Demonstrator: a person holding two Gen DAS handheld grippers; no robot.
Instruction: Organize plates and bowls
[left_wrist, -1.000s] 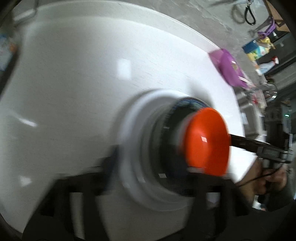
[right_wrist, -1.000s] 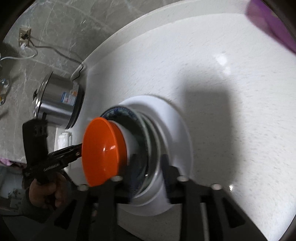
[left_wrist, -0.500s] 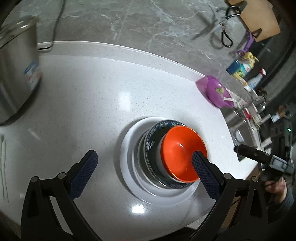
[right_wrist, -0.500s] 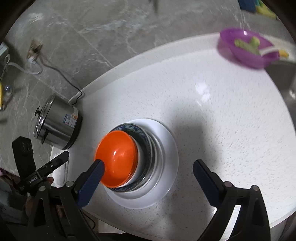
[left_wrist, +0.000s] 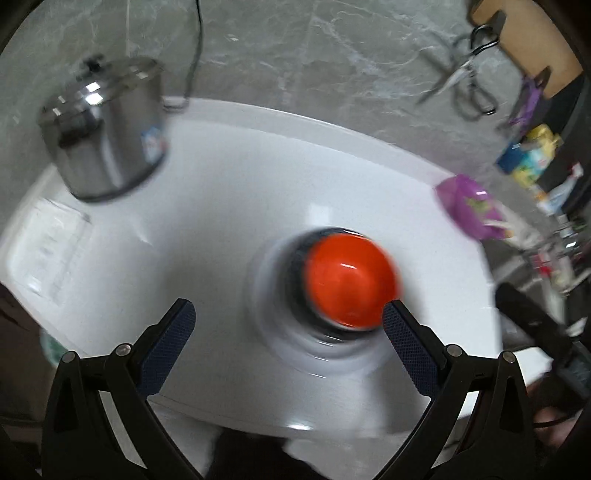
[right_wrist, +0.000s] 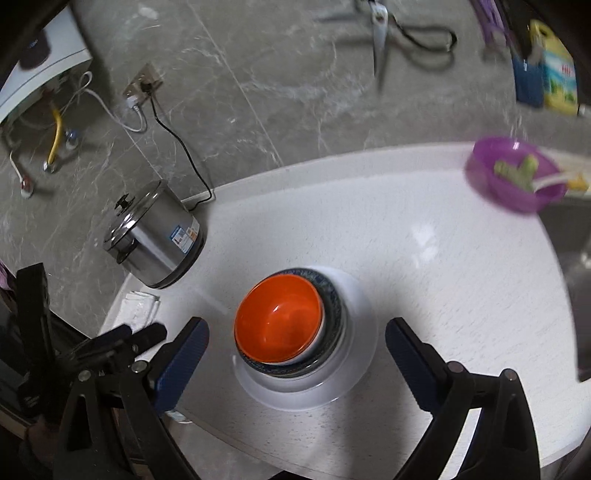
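An orange bowl (right_wrist: 277, 324) sits on top of a stack: a blue-patterned bowl (right_wrist: 334, 306) under it and a white plate (right_wrist: 360, 343) at the bottom, on the white counter. The stack also shows, blurred, in the left wrist view, with the orange bowl (left_wrist: 351, 280) on top. My left gripper (left_wrist: 288, 328) is open and empty, held above and short of the stack. My right gripper (right_wrist: 295, 345) is open and empty, also above the stack. The left gripper shows at the lower left of the right wrist view (right_wrist: 122, 341).
A steel pot (right_wrist: 155, 236) with a black cord stands at the counter's back left. A purple bowl (right_wrist: 513, 177) with utensils sits at the far right by the sink. Scissors (right_wrist: 384, 33) hang on the marble wall. A white cloth (right_wrist: 140, 308) lies near the left edge.
Both grippers let go of the stack and pulled back and up. The stack now looks smaller and more of the counter, pot and wall shows.
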